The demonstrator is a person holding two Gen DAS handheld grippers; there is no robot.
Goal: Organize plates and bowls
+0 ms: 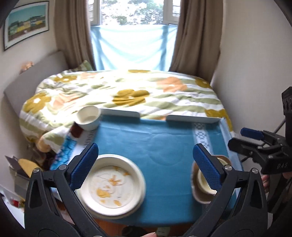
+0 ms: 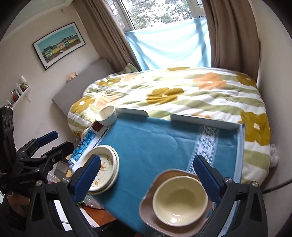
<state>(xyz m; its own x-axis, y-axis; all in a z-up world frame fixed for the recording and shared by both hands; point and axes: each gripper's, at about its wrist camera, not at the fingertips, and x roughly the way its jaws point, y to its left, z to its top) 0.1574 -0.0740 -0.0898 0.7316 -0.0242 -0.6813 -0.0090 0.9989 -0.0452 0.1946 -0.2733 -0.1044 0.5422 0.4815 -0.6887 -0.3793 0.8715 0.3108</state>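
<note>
Daylight via rear window (image 1: 131, 11); glare washes floral quilt (image 1: 127, 91). Fisheye bends edges, dark vignette corners. Motion blur on patterned white plate (image 1: 111, 184).

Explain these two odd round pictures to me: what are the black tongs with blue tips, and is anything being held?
Each is a hand-held gripper carried by a person, with a wide-angle camera looking along its fingers. One picture comes from the left gripper, one from the right gripper. Both stand open and hold nothing. On the blue cloth lie stacked floral plates, a cream bowl sitting in a pinkish dish, and a small white bowl at the far corner.
</note>
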